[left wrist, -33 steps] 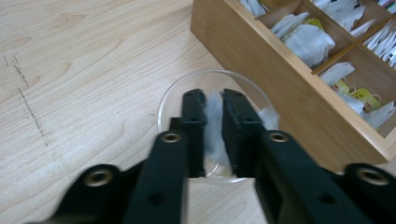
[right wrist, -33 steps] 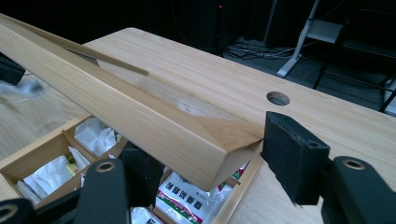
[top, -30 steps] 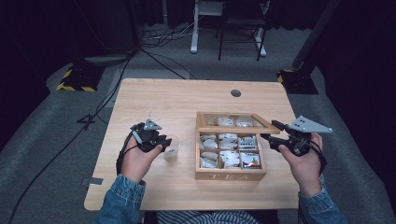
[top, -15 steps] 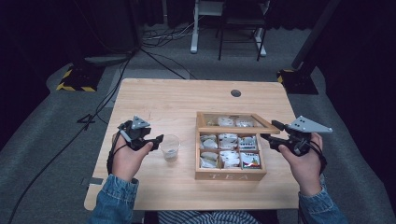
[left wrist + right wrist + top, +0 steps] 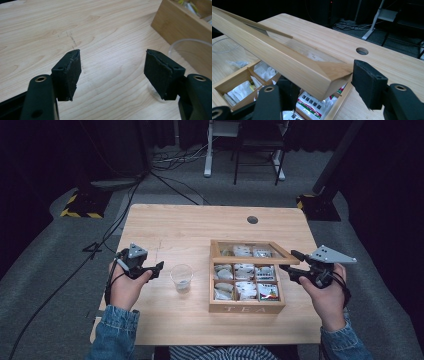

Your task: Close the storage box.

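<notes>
A clear plastic cup stands upright on the table, left of a wooden tea box. My left gripper is just left of the cup and apart from it. Its jaws have just been opening, and nothing lies between them in the left gripper view, where the cup sits off to the right. My right gripper is at the box's right side, shut on a corner of the raised glass-paned lid. Tea bags fill the compartments beneath.
The wooden table has a round cable hole near its far edge. Bare tabletop lies behind the cup and the box. Beyond the table are a dark floor with cables and desk legs.
My left gripper has moved left, away from the cup, with its jaws spreading apart; the cup stays standing on the table. The right gripper and the lid have not moved.
</notes>
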### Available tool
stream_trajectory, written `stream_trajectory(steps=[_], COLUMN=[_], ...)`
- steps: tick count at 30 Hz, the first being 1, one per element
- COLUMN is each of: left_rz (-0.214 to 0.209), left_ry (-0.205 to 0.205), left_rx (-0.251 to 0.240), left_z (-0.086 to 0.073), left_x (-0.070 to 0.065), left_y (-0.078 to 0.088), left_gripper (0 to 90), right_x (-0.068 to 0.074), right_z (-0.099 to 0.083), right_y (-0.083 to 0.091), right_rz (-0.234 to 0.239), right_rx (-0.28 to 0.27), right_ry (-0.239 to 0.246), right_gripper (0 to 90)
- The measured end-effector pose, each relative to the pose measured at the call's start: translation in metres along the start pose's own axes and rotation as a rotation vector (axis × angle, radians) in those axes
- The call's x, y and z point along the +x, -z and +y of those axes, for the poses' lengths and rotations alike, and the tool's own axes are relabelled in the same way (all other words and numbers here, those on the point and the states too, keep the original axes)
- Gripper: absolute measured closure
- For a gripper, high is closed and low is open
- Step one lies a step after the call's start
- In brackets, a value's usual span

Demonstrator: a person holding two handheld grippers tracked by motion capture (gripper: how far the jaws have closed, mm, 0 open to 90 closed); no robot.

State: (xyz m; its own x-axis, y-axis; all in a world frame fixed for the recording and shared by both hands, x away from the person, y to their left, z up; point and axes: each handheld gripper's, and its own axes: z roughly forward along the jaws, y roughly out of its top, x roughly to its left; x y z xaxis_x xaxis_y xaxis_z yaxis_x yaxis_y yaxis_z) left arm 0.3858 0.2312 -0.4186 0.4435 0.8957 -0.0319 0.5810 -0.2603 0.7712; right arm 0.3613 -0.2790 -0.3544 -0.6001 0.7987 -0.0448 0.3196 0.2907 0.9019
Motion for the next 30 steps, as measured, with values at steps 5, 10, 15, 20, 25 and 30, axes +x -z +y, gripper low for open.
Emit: stream_trajectory(steps=[5,10,15,20,25,30], left_rz=[0.009,0.019,0.023,0.023,0.011,0.020], left_ry=[0.017,0.028,0.040,0.041,0.053,0.046], left_rx=[0.010,0.030,0.049,0.069,0.076,0.088], left_z=[-0.008,-0.016,-0.024,-0.033,-0.039,-0.045], left_x=[0.009,0.015,0.019,0.022,0.022,0.023], left_y=[-0.006,-0.014,-0.021,-0.028,-0.030,-0.032], left_gripper=[29.2,28.8,28.9,28.9,28.8,29.0], right_x=[0.000,0.000,0.000,0.001,0.002,0.003], right_z=[0.000,-0.001,-0.002,-0.003,-0.006,-0.009], right_y=[0.002,0.003,0.004,0.005,0.006,0.007], right_rz=[-0.001,0.003,0.007,0.014,0.022,0.028], right_rx=[0.007,0.014,0.017,0.030,0.057,0.075], right_ry=[0.004,0.004,0.002,0.004,0.010,0.004], right_gripper=[41.3,41.0,41.0,41.0,40.9,41.1])
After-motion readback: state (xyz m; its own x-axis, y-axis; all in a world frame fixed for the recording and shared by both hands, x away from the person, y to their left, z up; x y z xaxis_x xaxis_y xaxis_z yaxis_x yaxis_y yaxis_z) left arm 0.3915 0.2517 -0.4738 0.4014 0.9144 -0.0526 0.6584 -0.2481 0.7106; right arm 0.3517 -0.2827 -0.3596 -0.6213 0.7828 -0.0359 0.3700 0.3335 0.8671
